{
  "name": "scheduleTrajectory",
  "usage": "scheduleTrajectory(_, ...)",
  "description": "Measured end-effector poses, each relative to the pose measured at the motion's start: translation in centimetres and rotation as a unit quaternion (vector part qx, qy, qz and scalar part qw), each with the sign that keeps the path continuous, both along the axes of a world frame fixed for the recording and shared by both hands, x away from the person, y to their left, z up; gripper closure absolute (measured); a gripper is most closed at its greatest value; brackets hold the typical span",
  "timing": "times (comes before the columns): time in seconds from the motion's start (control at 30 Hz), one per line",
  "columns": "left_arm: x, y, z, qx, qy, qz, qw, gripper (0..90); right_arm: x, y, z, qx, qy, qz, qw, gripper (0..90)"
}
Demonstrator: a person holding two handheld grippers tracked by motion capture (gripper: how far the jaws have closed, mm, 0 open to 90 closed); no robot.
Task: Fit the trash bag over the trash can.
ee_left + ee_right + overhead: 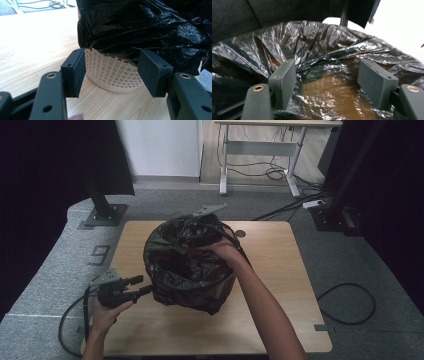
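1. Black bin bag [187, 270] lines a white mesh basket [112, 75]; both sit mid-table on the wooden table [280, 320], slightly toward 9 o'clock of centre in the high view.
2. Bag skirt hangs over the basket rim, folded outward. In the left gripper view it covers the upper wall; the lower lattice is bare down to the table.
3. Left gripper [142, 286]: at 8 o'clock of the basket in the high view, held low and level, pointing at the basket's side. Jaws released, spread either side of the basket's bare lower wall, nothing between the pads. Contact with basket or bag: cannot tell, looks just short.
4. Right gripper [327, 82]: over the bag mouth at its 1 o'clock side in the high view, hand on top, pointing down into the bag. Jaws released, wide, no film pinched; crumpled bag interior lies beyond them.
5. Right gripper's cable [235, 242] trails over the bag rim toward 3 o'clock.
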State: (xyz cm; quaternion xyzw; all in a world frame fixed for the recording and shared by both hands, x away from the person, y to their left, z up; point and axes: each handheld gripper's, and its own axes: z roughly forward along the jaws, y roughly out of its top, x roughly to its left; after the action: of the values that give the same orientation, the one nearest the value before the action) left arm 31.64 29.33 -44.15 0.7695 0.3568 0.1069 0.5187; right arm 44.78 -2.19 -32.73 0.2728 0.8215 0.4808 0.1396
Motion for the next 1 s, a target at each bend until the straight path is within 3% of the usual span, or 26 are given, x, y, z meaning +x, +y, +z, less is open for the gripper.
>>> scheduleTrajectory(0.2,0.1,-0.1,-0.2,0.002,0.001,0.000,1.0000,39.4,0.4,0.8,-0.9,-0.019,0.030,-0.005,0.9994,30.3)
scheduleTrajectory(0.6,0.1,0.0,-0.3,0.002,0.001,0.001,1.0000,39.4,0.9,1.6,-2.1,-0.061,0.053,0.002,0.9967,29.8)
scheduleTrajectory(0.77,0.1,0.1,-0.4,0.001,0.001,0.001,1.0000,39.4,0.8,2.0,-2.6,-0.091,0.064,0.018,0.9936,29.1)
scheduleTrajectory(0.87,0.1,0.1,-0.3,-0.001,0.001,0.002,1.0000,39.4,0.7,2.0,-2.4,-0.087,0.065,0.017,0.9939,28.2)
scheduleTrajectory(1.0,0.1,0.2,-0.4,-0.001,0.001,0.003,1.0000,39.4,0.5,1.9,-1.8,-0.066,0.049,0.017,0.9965,27.4)
